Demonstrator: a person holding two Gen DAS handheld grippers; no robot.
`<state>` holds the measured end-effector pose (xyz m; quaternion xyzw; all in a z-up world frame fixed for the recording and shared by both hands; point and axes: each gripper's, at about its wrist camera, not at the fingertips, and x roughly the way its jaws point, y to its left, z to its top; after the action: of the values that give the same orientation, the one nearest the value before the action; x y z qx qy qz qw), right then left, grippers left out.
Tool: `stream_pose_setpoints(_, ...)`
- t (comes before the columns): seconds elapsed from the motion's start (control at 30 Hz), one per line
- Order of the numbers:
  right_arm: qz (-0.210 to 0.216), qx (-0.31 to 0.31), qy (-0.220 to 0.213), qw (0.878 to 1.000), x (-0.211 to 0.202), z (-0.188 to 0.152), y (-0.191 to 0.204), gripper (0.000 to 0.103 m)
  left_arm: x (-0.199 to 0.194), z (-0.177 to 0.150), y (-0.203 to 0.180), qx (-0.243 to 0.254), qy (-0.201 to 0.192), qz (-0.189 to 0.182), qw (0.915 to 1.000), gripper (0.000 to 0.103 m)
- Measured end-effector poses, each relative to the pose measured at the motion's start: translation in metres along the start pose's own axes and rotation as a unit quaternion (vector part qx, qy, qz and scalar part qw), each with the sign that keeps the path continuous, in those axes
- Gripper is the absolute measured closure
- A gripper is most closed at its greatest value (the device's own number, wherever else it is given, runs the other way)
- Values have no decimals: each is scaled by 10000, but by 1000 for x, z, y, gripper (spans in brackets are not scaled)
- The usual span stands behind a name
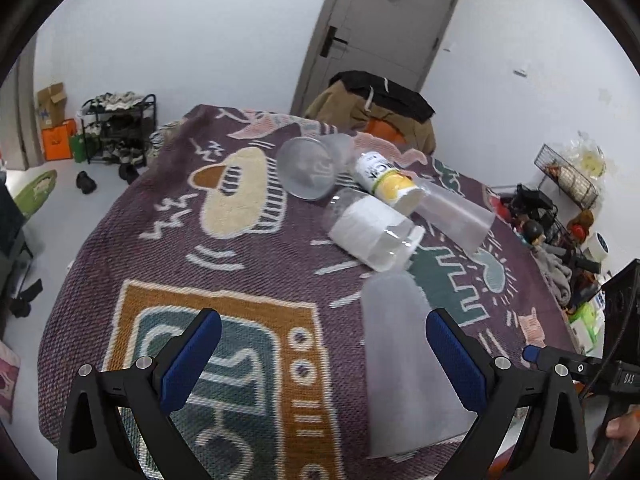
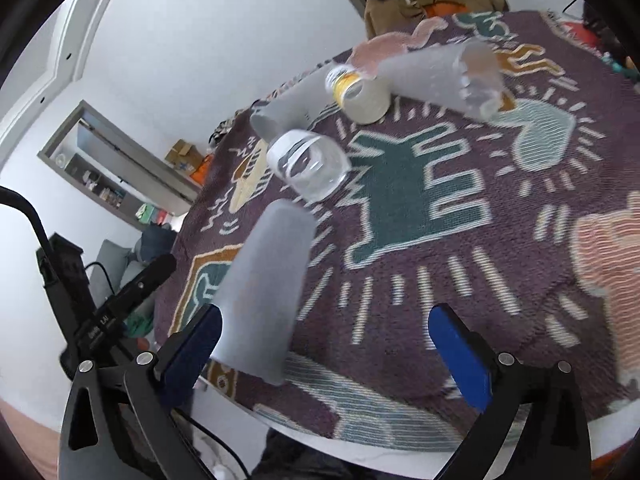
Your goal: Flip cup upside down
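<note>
so the frosted cup is standing mouth down on the patterned purple rug that covers the table, wide rim on the cloth and closed base on top. in the left wrist view it sits right by the inner face of the right-hand blue pad, inside the span of the left gripper, whose fingers are spread wide and clamped on nothing. can't tell if that pad is actually touching the cup wall.

from the right wrist view the same cup is next to the left-hand pad of the right gripper, also wide apart and holding nothing.

clutter further back on the rug: a clear glass with a white paper roll inside lying on its side, a white and yellow bottle tipped over behind it, a clear cup on its side with the mouth facing the camera, and another frosted cup lying down past the bottle. those 4 bunch close together, apart from the upside-down cup.

beyond the table there's a grey door, a chair draped with jackets and a shoe rack.
</note>
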<state>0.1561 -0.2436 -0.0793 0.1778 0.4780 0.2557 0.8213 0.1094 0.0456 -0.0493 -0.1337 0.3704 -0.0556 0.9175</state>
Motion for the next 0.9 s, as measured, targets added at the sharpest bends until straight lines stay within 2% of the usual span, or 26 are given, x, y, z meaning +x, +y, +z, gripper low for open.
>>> stream_pose_setpoints(0.27,-391,-159,-291,9987,-20,-14,-16,0,19,22,-29,383,575,-200,9974,1)
stream_pose_setpoints(0.5,-542,-159,-478,9973,-28,-23,-29,0,46,34,-52,629,1193,-243,9906,1)
stream_pose_setpoints(0.73,-775,-107,-665,9947,-35,-27,-44,0,78,43,-64,693,1905,-175,9791,5)
stream_pose_setpoints(0.9,-739,79,-736,9945,-38,-25,-55,0,100,44,-71,819,2359,-55,9683,5)
